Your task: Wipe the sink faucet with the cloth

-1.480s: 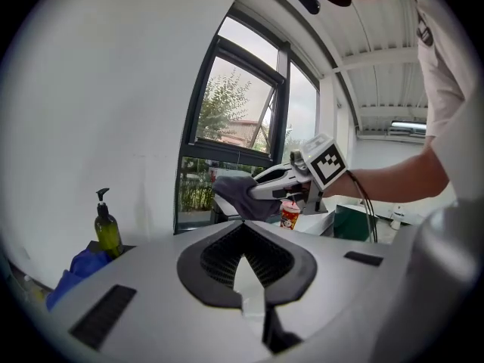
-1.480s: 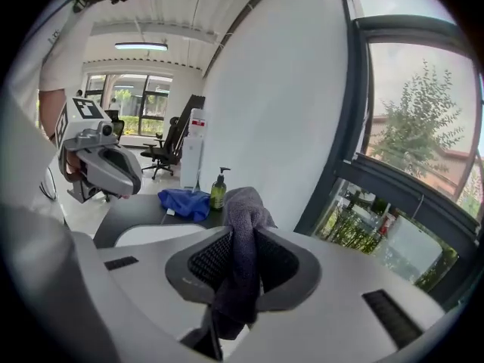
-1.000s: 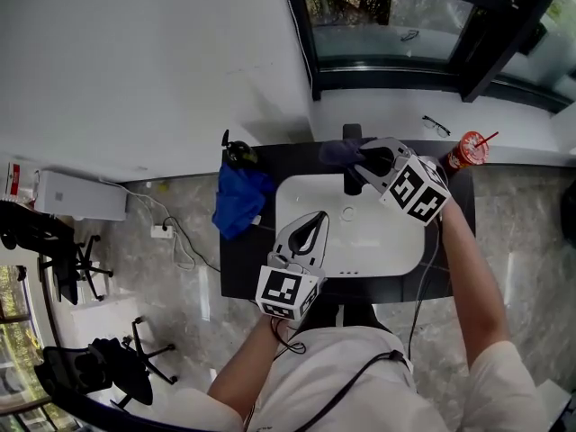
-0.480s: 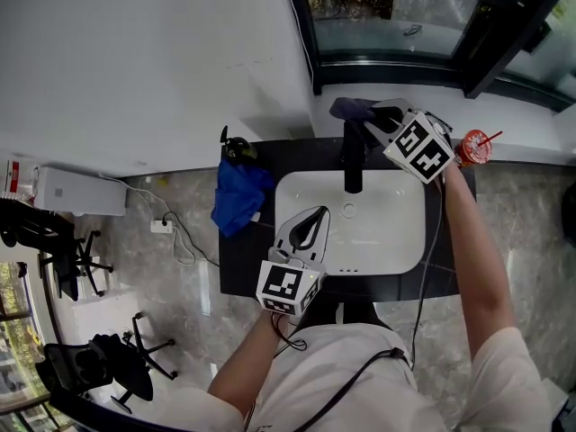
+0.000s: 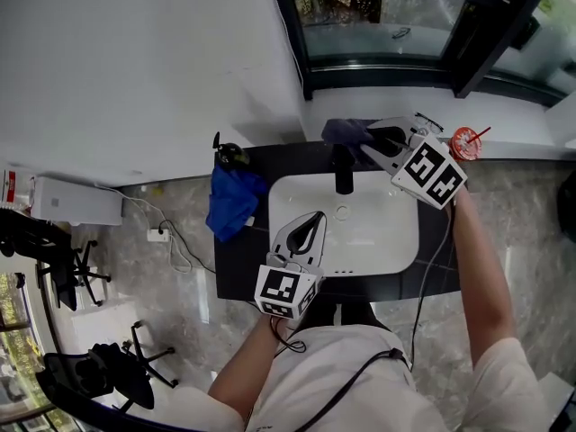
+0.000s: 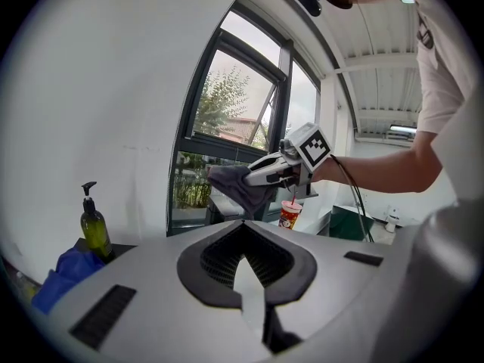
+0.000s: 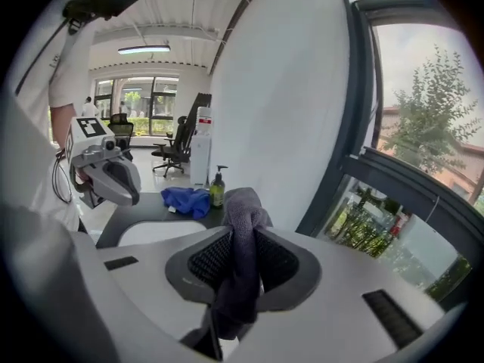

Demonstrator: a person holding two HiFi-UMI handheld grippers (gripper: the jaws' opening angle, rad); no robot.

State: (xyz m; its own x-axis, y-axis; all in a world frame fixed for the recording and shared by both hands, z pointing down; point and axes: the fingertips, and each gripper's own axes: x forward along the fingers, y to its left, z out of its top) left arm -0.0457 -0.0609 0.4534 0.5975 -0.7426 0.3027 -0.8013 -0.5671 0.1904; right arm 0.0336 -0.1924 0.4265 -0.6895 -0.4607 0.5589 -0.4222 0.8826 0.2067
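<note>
The right gripper (image 5: 367, 140) was clamped on a dark grey cloth (image 5: 341, 130); in the right gripper view the fabric was pinched between the jaws and bunched up above them. From the head view that cloth sat at the back of the sink, right over the top of the black faucet (image 5: 343, 174), though whether it touched the faucet could not be told. The faucet stood at the rear edge of the white basin (image 5: 396, 241), which was set into a dark countertop (image 5: 236, 264).

The left gripper (image 5: 314, 221) was held low over the front left part of the basin, well apart from the faucet, its jaws drawn together with nothing between them.

A crumpled blue cloth (image 5: 232, 202) lay on the countertop left of the basin, with a green pump soap bottle (image 5: 225, 155) just behind it. A red cup with a straw (image 5: 465, 141) stood on the white sill to the right, beyond the right gripper, beneath the dark-framed window (image 5: 387, 25)
</note>
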